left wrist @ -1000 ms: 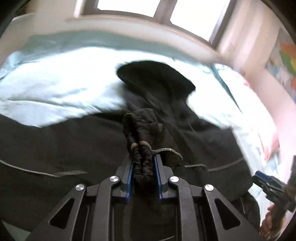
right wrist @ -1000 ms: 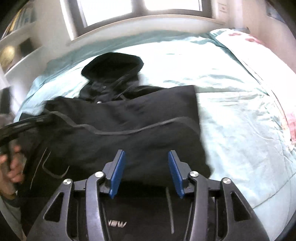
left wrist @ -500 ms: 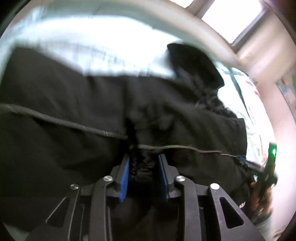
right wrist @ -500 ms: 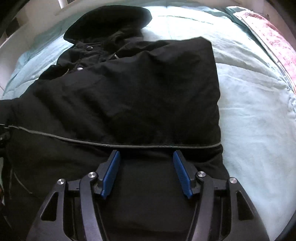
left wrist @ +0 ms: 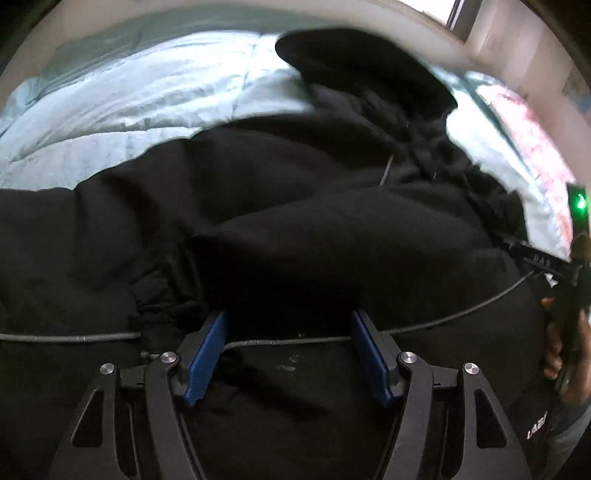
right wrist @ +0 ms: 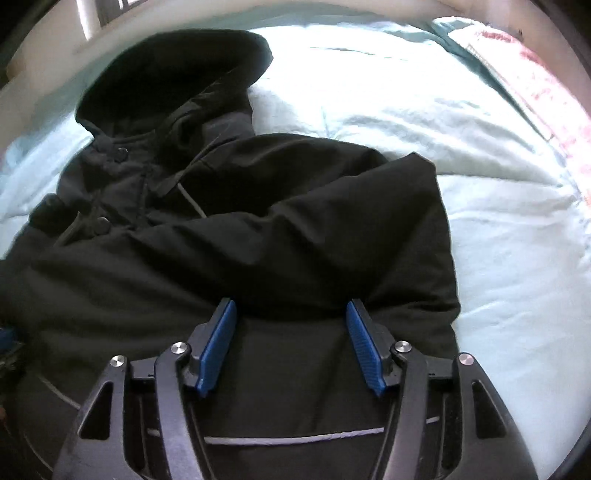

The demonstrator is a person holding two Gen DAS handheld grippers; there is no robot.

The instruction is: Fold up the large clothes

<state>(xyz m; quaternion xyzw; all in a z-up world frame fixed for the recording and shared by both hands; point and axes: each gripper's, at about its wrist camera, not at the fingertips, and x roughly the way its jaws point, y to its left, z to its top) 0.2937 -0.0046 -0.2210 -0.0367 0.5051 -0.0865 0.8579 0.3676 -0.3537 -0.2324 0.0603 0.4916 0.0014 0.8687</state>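
A large black hooded jacket [right wrist: 236,236] lies spread on the bed, hood [right wrist: 173,77] toward the far side, with sleeves folded across its front. It also fills the left wrist view [left wrist: 295,229]. My left gripper [left wrist: 288,332] is open and empty, low over the jacket by a thin grey piping line [left wrist: 288,338]. My right gripper [right wrist: 291,325] is open and empty, low over the jacket's lower part near a folded sleeve edge. In the left wrist view the other gripper [left wrist: 546,260] and the hand holding it show at the right edge.
The jacket lies on a pale blue quilt [right wrist: 461,147] covering the bed, also in the left wrist view [left wrist: 129,110]. A pink patterned pillow [right wrist: 546,85] lies at the far right. A wall and window frame [left wrist: 458,18] stand beyond the bed.
My left gripper was shut on a bunched black cuff, carried it across the jacket, and has now opened and let it go. My right gripper stayed open and moved in lower over the jacket.
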